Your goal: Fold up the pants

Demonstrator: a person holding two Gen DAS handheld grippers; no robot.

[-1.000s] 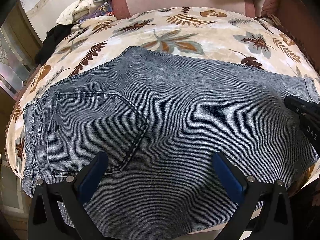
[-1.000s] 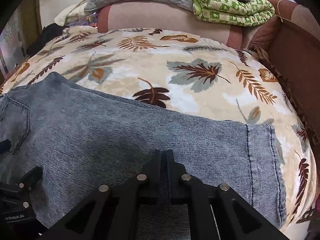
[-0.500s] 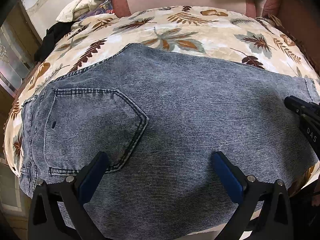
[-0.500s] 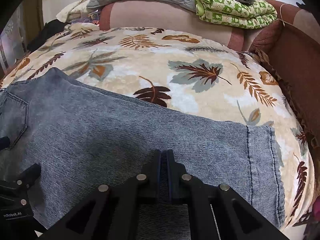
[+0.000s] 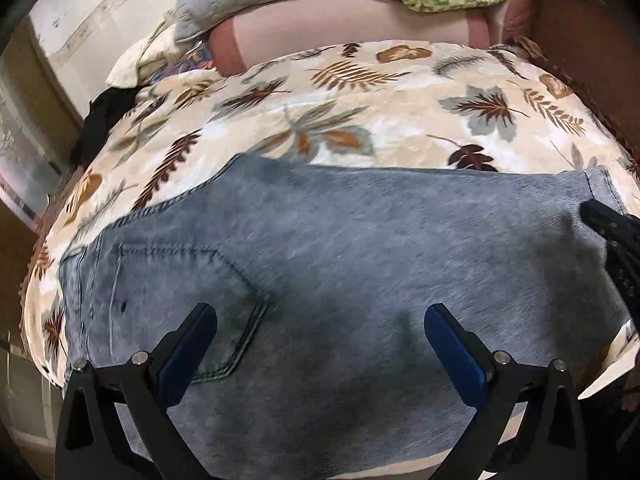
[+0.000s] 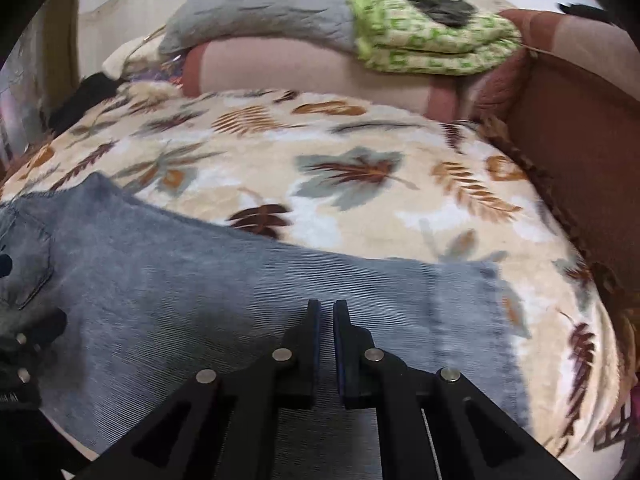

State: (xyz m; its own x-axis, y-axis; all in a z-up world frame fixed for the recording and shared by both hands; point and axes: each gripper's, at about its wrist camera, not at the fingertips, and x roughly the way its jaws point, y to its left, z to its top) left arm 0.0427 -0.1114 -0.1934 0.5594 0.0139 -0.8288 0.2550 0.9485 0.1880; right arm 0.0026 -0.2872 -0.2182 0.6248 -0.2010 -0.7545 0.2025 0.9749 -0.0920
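So the biggest thing here is the bed with the leaf-print blanket (image 5: 360, 92), cream with brown and grey-blue leaves, and everything else I'll place off that. The pants (image 5: 360, 264) are grey-blue denim, spread flat across the near half of the blanket, waist end toward its left edge and the leg hem (image 6: 492, 320) toward its right edge, stopping short of that edge so a strip of leaf print shows past it. Back pocket (image 5: 188, 308) faces up near the waist end. At the far side of the blanket there's a pinkish bolster (image 6: 312, 72), with a grey quilted pillow (image 6: 256, 12) lying on top of it and a folded green patterned blanket (image 6: 424, 44) stacked beside the pillow, toward the right. A brown padded side panel (image 6: 576, 128) runs along the blanket's right edge. My left gripper (image 5: 320, 316) is over the pants near the pocket, blue-padded fingers (image 5: 188, 344) spread wide with nothing between them. My right gripper (image 6: 324, 308) sits over the leg close to the hem, fingers nearly pressed together with just a slim gap; denim shows through that gap, but I honestly can't tell whether they're pinching any cloth. Both views are a bit blurry.
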